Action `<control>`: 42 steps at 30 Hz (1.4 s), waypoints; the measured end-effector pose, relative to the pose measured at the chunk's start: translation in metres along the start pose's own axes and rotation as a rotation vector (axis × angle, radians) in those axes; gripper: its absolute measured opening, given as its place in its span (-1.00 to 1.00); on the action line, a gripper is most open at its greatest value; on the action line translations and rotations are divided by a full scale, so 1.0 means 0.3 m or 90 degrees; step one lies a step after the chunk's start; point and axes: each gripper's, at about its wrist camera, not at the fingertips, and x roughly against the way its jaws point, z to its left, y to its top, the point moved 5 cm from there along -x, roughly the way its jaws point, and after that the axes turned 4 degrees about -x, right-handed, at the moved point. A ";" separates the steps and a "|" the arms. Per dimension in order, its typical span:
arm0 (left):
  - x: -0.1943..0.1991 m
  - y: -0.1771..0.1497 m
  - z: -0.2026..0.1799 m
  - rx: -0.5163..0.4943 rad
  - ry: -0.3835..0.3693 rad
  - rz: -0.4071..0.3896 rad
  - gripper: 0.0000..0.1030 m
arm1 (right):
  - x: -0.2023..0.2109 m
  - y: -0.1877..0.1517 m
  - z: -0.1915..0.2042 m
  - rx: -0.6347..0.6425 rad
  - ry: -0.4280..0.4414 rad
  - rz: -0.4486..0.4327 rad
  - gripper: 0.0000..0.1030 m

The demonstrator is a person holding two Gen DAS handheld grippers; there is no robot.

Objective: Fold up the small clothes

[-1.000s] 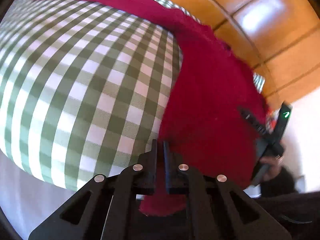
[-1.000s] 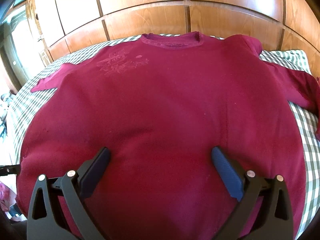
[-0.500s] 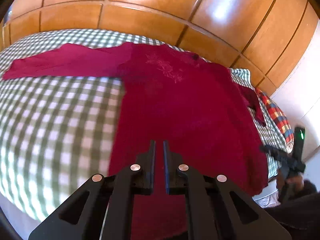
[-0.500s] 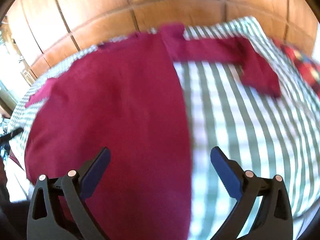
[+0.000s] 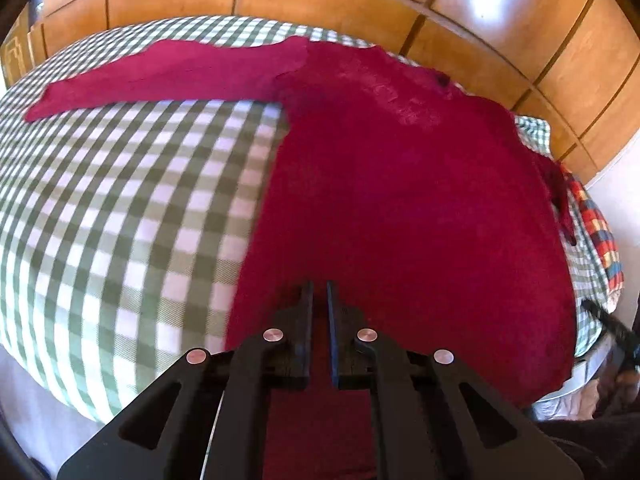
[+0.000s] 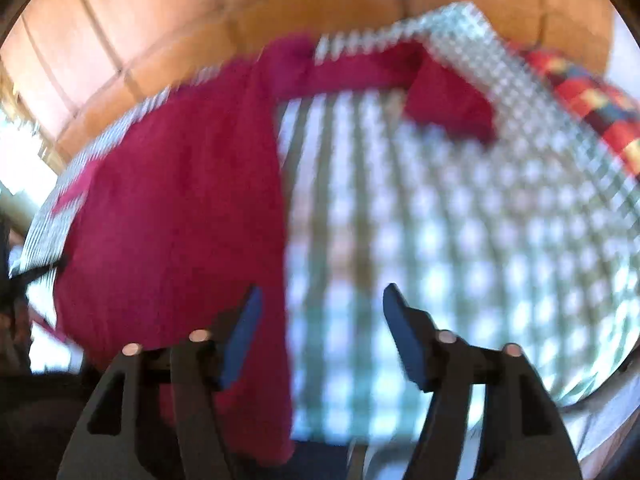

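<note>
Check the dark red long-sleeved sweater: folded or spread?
Spread. The dark red long-sleeved sweater lies flat on the green-and-white checked bedspread, one sleeve stretched outward, no fold visible.

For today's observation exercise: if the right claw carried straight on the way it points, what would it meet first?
Probably the checked bedcover, just beside the red sweater's edge; blur makes depth uncertain.

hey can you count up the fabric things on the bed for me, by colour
Dark red: 1, the long-sleeved top.
Green and white check: 1, the bed cover.
Red, blue and yellow check: 1, a cloth at the bed's far edge.
Total: 3.
</note>
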 end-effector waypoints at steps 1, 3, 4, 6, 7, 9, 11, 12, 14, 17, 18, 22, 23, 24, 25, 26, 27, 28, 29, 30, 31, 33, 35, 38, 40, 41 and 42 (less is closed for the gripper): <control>-0.004 0.012 -0.013 -0.001 -0.004 -0.005 -0.62 | -0.010 0.049 -0.013 0.008 -0.026 -0.024 0.23; -0.008 0.040 -0.052 -0.007 -0.011 -0.017 -0.60 | -0.047 0.119 -0.029 0.030 -0.071 -0.052 0.23; -0.012 0.059 -0.074 -0.011 -0.017 -0.022 -0.60 | -0.078 0.160 -0.042 0.040 -0.088 -0.056 0.23; -0.011 0.090 -0.118 -0.022 -0.026 -0.035 -0.60 | -0.157 0.241 -0.073 0.060 -0.148 -0.063 0.22; -0.013 0.101 -0.130 -0.025 -0.030 -0.039 -0.60 | -0.189 0.267 -0.093 0.064 -0.168 -0.062 0.22; -0.020 0.113 -0.169 -0.037 -0.041 -0.040 -0.60 | -0.276 0.306 -0.151 0.066 -0.201 -0.031 0.11; -0.035 0.115 -0.186 -0.048 -0.038 -0.034 -0.60 | -0.327 0.346 -0.228 0.067 -0.282 0.007 -0.80; -0.046 0.116 -0.194 -0.054 -0.036 -0.027 -0.60 | -0.291 0.360 -0.264 0.048 -0.290 -0.003 -0.89; -0.062 0.122 -0.204 -0.062 -0.037 -0.019 -0.60 | -0.178 0.399 -0.299 0.016 -0.263 -0.047 -0.89; -0.093 0.137 -0.219 -0.067 -0.046 -0.008 -0.60 | 0.044 0.469 -0.375 -0.059 -0.200 -0.125 -0.89; -0.108 0.144 -0.229 -0.069 -0.051 -0.003 -0.60 | 0.116 0.503 -0.408 -0.081 -0.188 -0.148 -0.89; -0.166 0.169 -0.298 -0.083 -0.067 0.009 -0.60 | 0.231 0.631 -0.558 -0.162 -0.179 -0.183 -0.89; -0.177 0.176 -0.318 -0.089 -0.072 0.012 -0.60 | 0.241 0.657 -0.603 -0.178 -0.192 -0.188 -0.89; -0.188 0.185 -0.350 -0.103 -0.075 0.012 -0.60 | 0.239 0.683 -0.655 -0.201 -0.205 -0.185 -0.90; -0.195 0.189 -0.379 -0.118 -0.075 0.012 -0.60 | 0.231 0.703 -0.707 -0.231 -0.206 -0.177 -0.90; -0.202 0.192 -0.398 -0.131 -0.076 0.013 -0.60 | 0.224 0.712 -0.740 -0.246 -0.208 -0.168 -0.90; -0.216 0.194 -0.426 -0.149 -0.076 0.017 -0.60 | 0.188 0.732 -0.796 -0.249 -0.244 -0.151 -0.91; -0.226 0.195 -0.439 -0.159 -0.076 0.020 -0.60 | 0.153 0.741 -0.841 -0.256 -0.277 -0.131 -0.96; -0.242 0.192 -0.456 -0.172 -0.072 0.028 -0.60 | 0.127 0.735 -0.888 -0.273 -0.287 -0.110 -0.96; -0.254 0.189 -0.465 -0.180 -0.065 0.034 -0.60 | 0.094 0.721 -0.937 -0.296 -0.299 -0.092 -0.97; -0.270 0.183 -0.476 -0.189 -0.057 0.043 -0.60 | 0.073 0.709 -0.961 -0.304 -0.312 -0.081 -0.97; -0.290 0.173 -0.490 -0.199 -0.054 0.055 -0.60 | 0.016 0.692 -0.987 -0.311 -0.316 -0.065 -0.96; -0.301 0.169 -0.493 -0.213 -0.042 0.056 -0.60 | -0.006 0.685 -0.974 -0.302 -0.307 -0.069 -0.94; -0.299 0.174 -0.492 -0.213 -0.043 0.056 -0.56 | 0.050 0.676 -0.903 -0.282 -0.290 -0.124 0.25; -0.296 0.178 -0.488 -0.203 -0.049 0.053 -0.56 | 0.103 0.643 -0.803 -0.247 -0.248 -0.158 0.59; -0.292 0.178 -0.489 -0.199 -0.055 0.049 -0.56 | 0.098 0.619 -0.754 -0.229 -0.215 -0.145 0.59; -0.287 0.179 -0.490 -0.194 -0.061 0.046 -0.56 | 0.087 0.581 -0.680 -0.214 -0.153 -0.120 0.57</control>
